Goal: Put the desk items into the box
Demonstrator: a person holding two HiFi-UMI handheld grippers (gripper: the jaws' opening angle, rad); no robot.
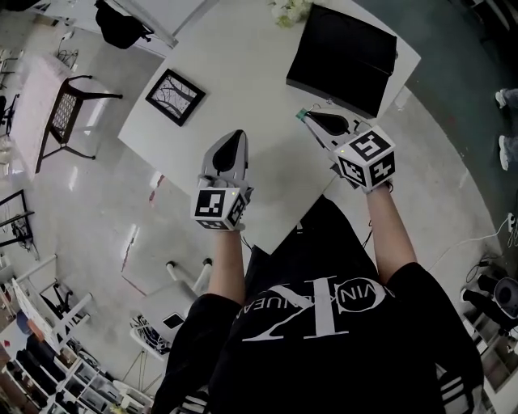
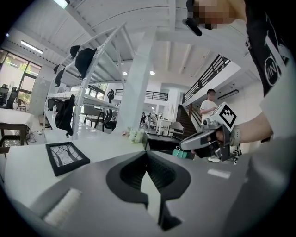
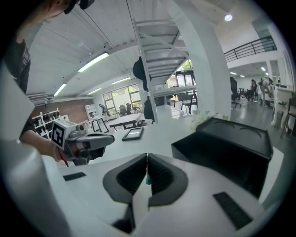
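Left gripper (image 1: 235, 137) sat over the near part of the white counter (image 1: 243, 65), jaws together, nothing between them. No load on my left side.

Right gripper (image 1: 309, 118) was clamped on a teal binder clip (image 2: 182, 152). In its own view only a thin teal sliver showed between the pads. The clip was held in the air above the counter, just short of the near edge of the black box (image 1: 344, 57), so not boxed yet.

Further out to the left, the black picture frame (image 1: 175, 96) lay flat on the counter, well apart from the box and from both grippers. Untouched as far as I could judge.

The box stood at the far right of the counter. Its top read as a flat dark surface with flaps, so I couldn't tell whether it was open or what was inside.

Beyond it, a small bunch of pale flowers (image 1: 290, 10) sat near the box's far corner.

My read: early stage. One item was in hand and close to drop-off. The frame, and possibly the flowers, were left to do.
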